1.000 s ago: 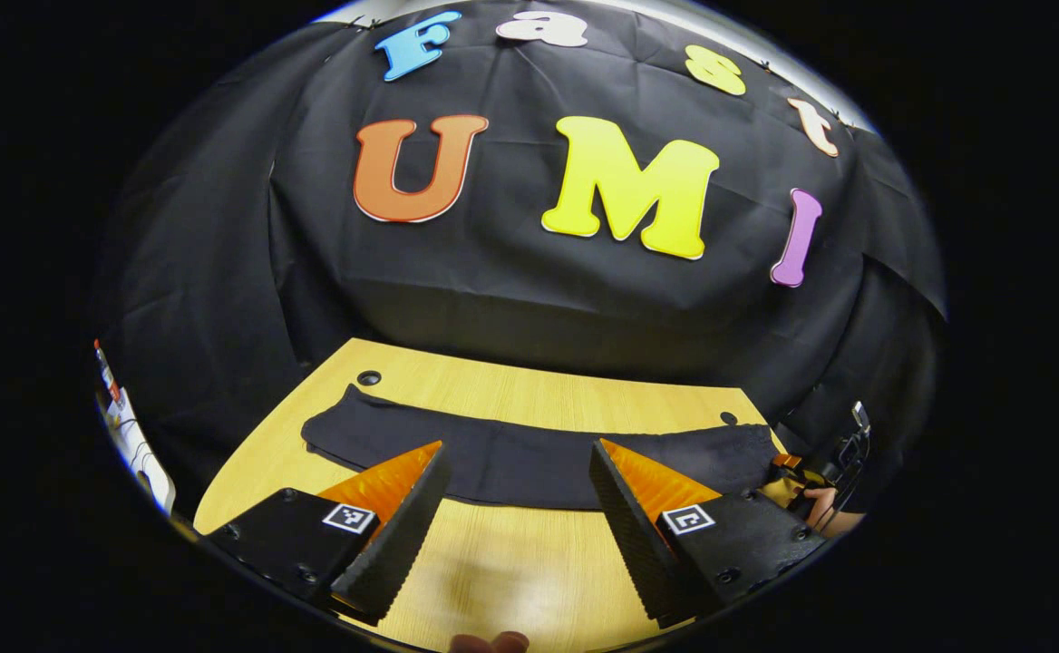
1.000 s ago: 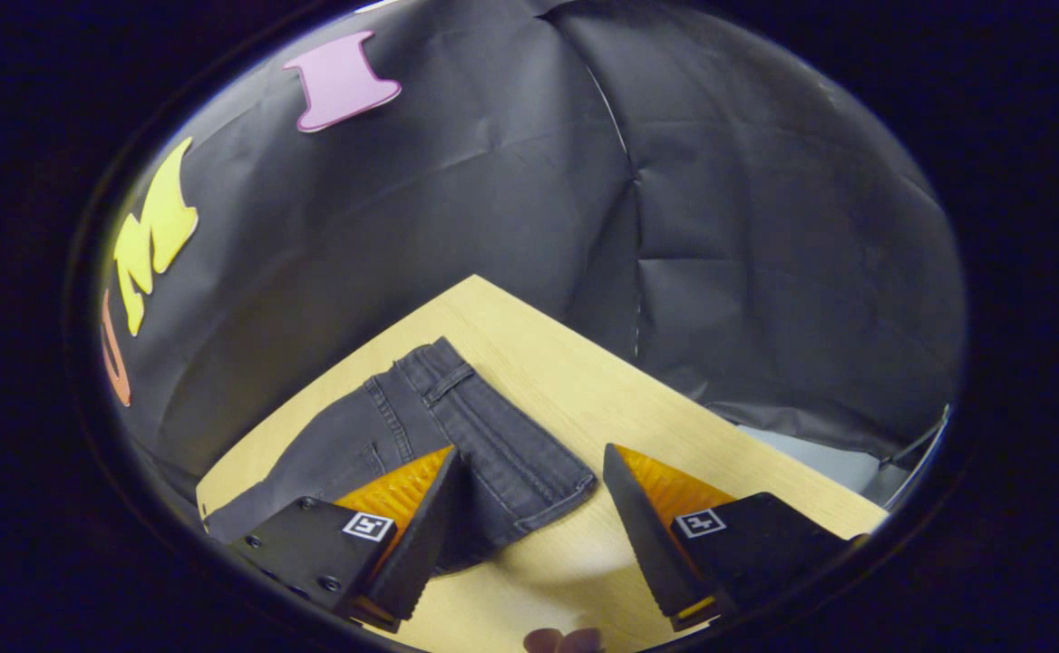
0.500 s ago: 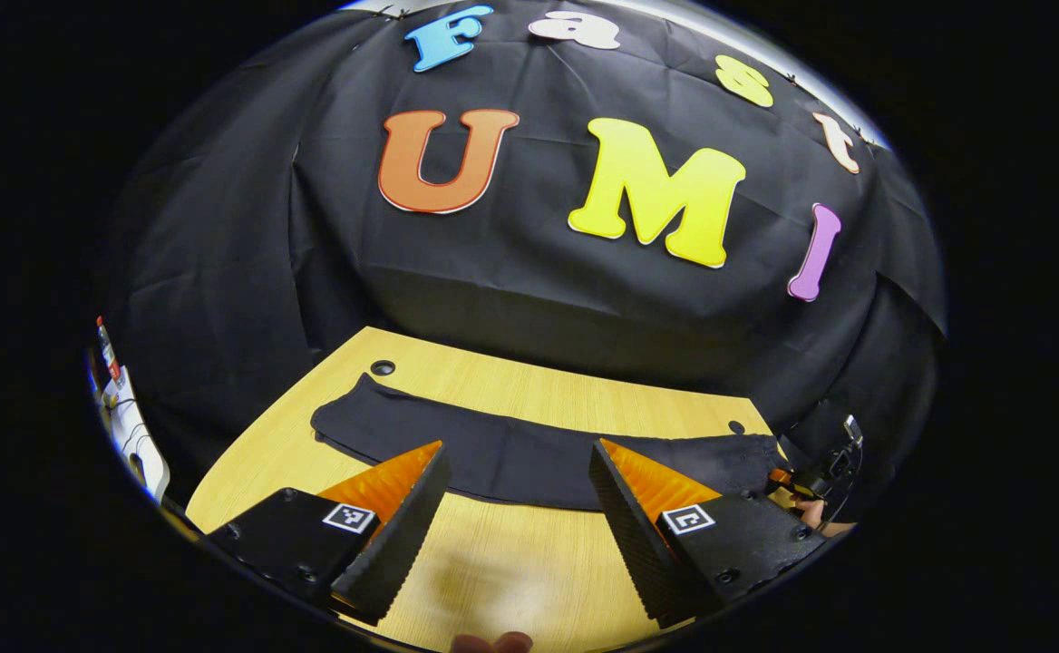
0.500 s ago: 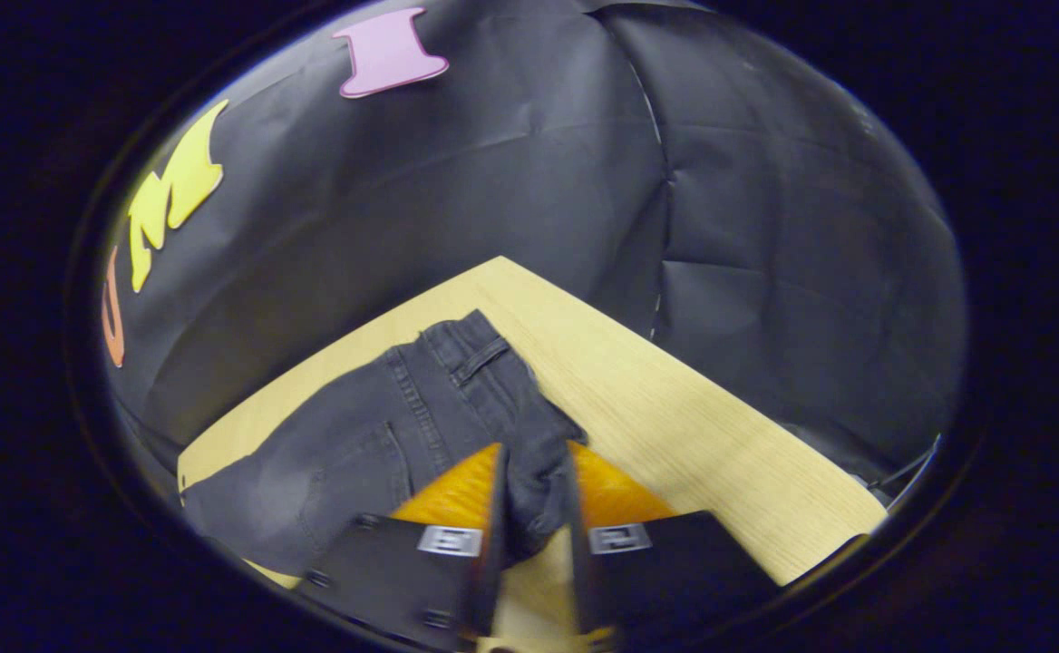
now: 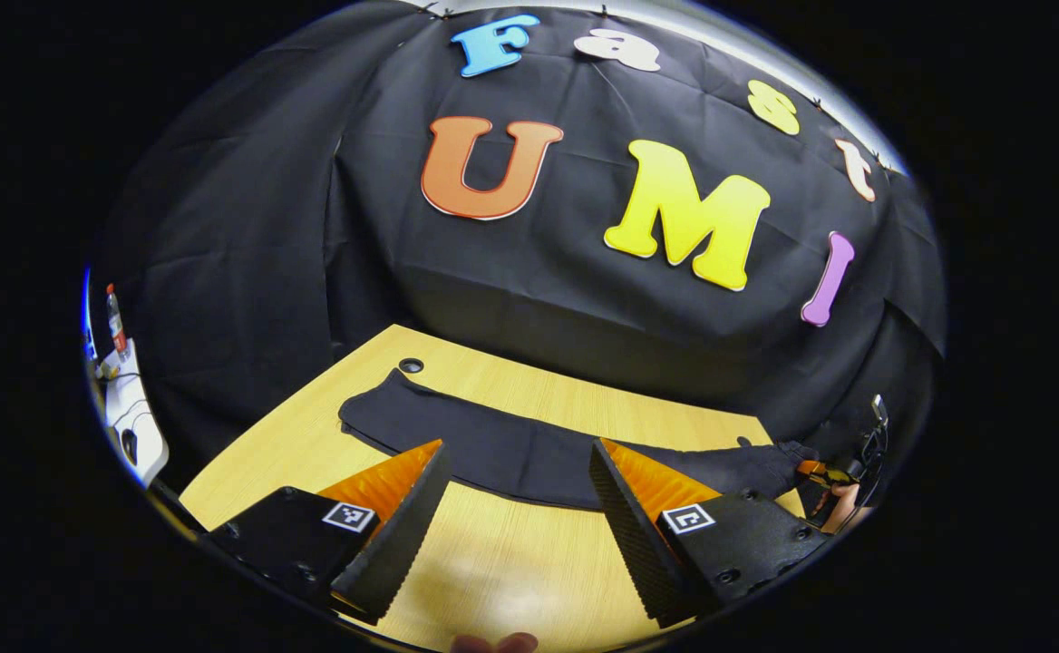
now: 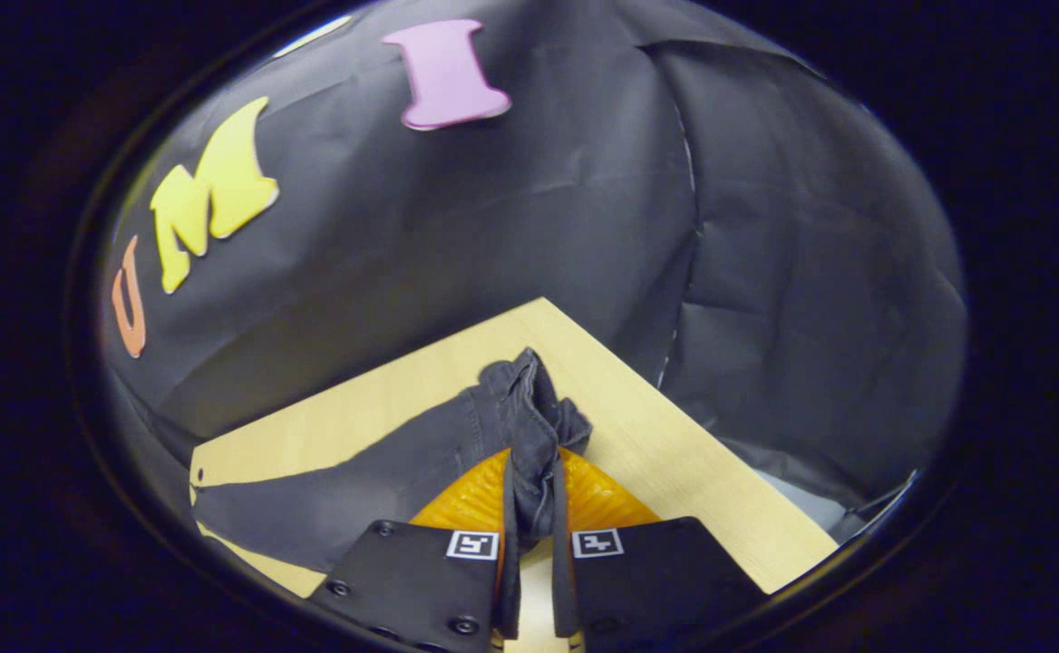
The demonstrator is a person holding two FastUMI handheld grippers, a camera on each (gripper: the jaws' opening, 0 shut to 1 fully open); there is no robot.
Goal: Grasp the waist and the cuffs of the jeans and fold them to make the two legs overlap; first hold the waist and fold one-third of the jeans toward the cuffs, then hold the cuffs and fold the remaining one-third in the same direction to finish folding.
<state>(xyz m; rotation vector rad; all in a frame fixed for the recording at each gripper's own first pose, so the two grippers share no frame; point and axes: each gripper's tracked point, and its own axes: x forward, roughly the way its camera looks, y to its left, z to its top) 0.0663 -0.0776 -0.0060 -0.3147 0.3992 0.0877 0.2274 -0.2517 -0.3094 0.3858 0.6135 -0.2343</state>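
Both legs of the dark jeans point(image 5: 529, 453) are lying stretched along the far edge of the wooden tabletop point(image 5: 493, 562), the cuffs reaching toward its far left corner. The right gripper point(image 6: 529, 508) is clamping the bunched waist point(image 6: 529, 426) near the tabletop's right corner, fabric pinched between its fingers. The left gripper point(image 5: 516, 508) is hovering above the near edge, fingers spread wide, holding nothing.

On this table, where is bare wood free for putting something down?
Free: the near strip of the light wooden table, between the long dark grey jeans and the open left tool; also the far strip behind the jeans. Crowded: the waist end, bunched in the right tool.
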